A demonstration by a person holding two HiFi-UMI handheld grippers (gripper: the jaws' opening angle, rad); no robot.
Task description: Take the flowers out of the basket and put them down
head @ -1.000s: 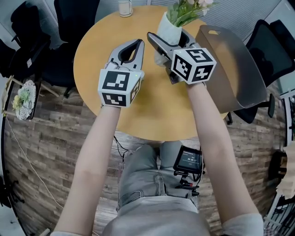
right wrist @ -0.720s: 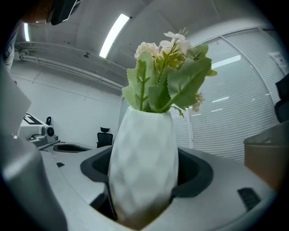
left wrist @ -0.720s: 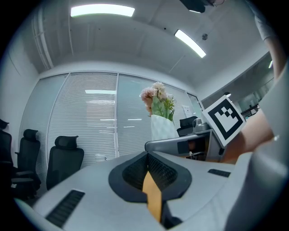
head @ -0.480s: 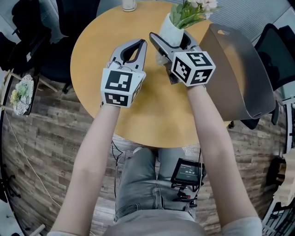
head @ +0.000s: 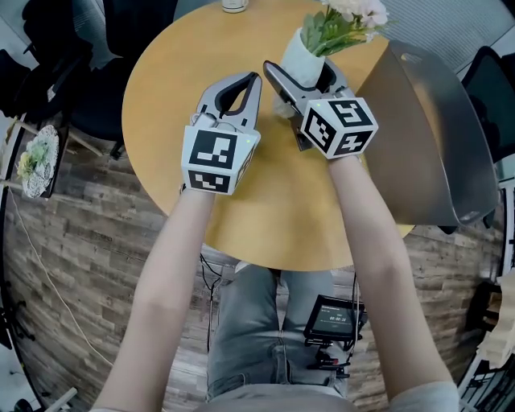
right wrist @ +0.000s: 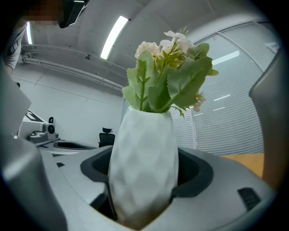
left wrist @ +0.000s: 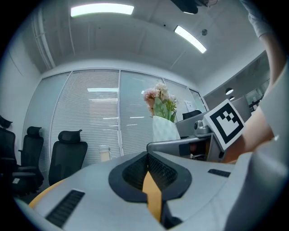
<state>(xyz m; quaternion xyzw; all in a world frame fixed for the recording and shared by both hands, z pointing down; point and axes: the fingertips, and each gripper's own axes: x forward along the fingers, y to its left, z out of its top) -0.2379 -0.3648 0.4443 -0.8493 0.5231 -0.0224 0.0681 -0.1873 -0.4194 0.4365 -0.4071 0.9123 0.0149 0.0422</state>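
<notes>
A: Since a second ago, both grippers are brought lower over the round table.

B: Noted. The white vase of flowers is clamped in the right gripper, beside the grey basket. The left gripper is closed, empty. Square markers are shown on both cubes.

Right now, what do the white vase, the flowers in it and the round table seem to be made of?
White vase: probably ceramic or matte plastic; faceted surface, no gloss.
Flowers: likely artificial, fabric or plastic; stiff leaves with even serrated edges.
Round table: wood or laminate; smooth, uniform yellow-brown top, no clear grain.
</notes>
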